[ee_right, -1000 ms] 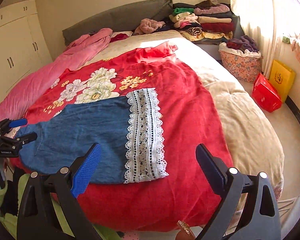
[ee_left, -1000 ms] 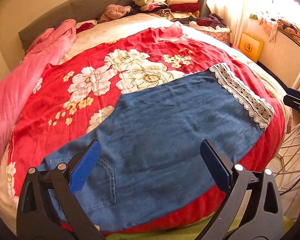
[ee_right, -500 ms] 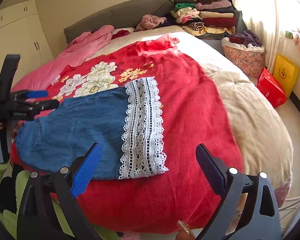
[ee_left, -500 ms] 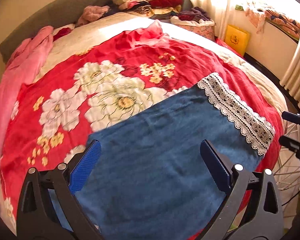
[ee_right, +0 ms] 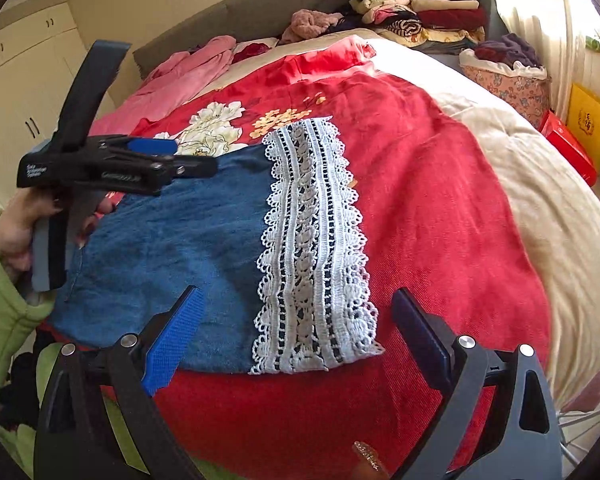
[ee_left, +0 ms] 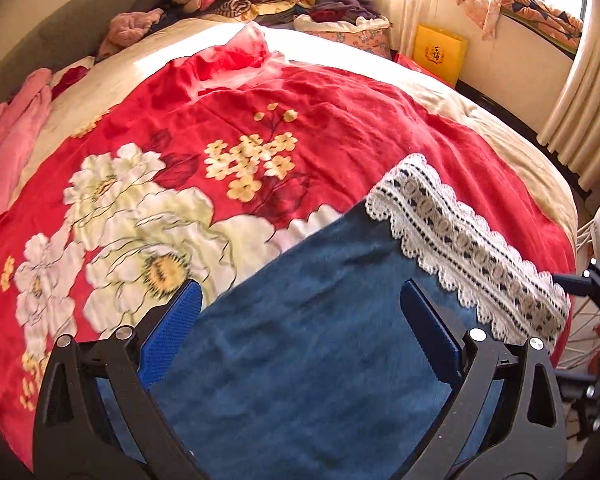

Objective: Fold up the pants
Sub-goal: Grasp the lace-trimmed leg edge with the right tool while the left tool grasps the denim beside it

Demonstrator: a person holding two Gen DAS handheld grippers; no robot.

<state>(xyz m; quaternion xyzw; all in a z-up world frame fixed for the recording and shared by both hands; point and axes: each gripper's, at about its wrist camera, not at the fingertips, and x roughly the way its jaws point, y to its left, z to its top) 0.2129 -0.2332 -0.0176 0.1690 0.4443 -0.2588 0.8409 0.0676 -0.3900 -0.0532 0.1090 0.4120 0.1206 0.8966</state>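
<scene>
**A:** Right wrist view first. What lies on the bed?

**B:** A pair of blue denim pants (ee_right: 172, 248) lies flat on a red floral blanket (ee_right: 431, 200), close to the near edge of the bed. A white lace hem (ee_right: 315, 248) runs across their right end. The waist end is at the left, partly hidden by a person's hand (ee_right: 16, 232) holding the left gripper (ee_right: 198, 160).

**A:** And the grippers?

**B:** The right gripper (ee_right: 296, 332) hangs over the lace hem with its jaws spread wide and nothing between them. In the left wrist view, the left gripper (ee_left: 300, 320) hovers over the middle of the denim, also spread wide and empty. Neither touches the cloth, as far as I can tell.

**A:** How should the fold be started well?

**B:** In my judgement, each gripper should pinch one end of the pants at matching corners, near the edge, taking both layers. The right one suits the near corner of the lace; the left suits the waist end. Lift evenly, carry one end over the other, and keep the edges lined up. The lace looks limp and open, so a shallow pinch could slip. The blanket beneath is soft and could be caught too.

**A:** Anything else nearby?

**B:** Stacked folded clothes (ee_right: 423, 12) sit at the far right corner, well apart.
</scene>
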